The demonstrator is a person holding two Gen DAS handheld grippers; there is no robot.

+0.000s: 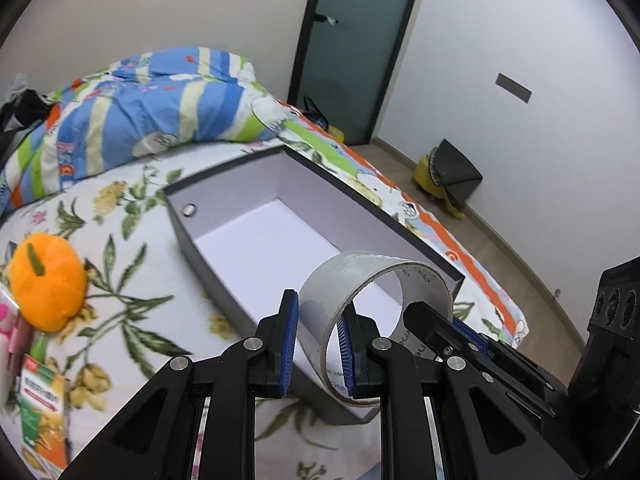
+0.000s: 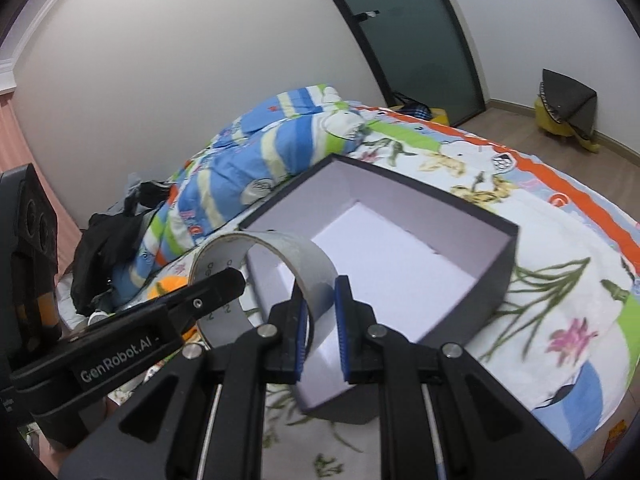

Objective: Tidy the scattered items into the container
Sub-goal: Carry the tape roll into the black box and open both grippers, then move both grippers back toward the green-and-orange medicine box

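A roll of clear tape (image 1: pixel 360 280) hangs over the near end of an open dark grey box (image 1: pixel 224 200) with a white inside, on the flowered bed sheet. Both grippers pinch the roll's wall from opposite sides. My left gripper (image 1: pixel 320 344) is shut on the left part of the ring. My right gripper (image 2: pixel 322 328) is shut on the other part of the tape roll (image 2: pixel 280 248); its finger also shows in the left wrist view (image 1: pixel 428 320). The box (image 2: pixel 496 264) holds nothing I can see. An orange plush pumpkin (image 1: pixel 46 280) lies left of the box.
A green and orange carton (image 1: pixel 40 404) and a pink item (image 1: pixel 8 320) lie at the far left on the sheet. A striped blue quilt (image 1: pixel 140 112) is heaped behind the box. The bed edge (image 1: pixel 460 248) drops to a wood floor on the right.
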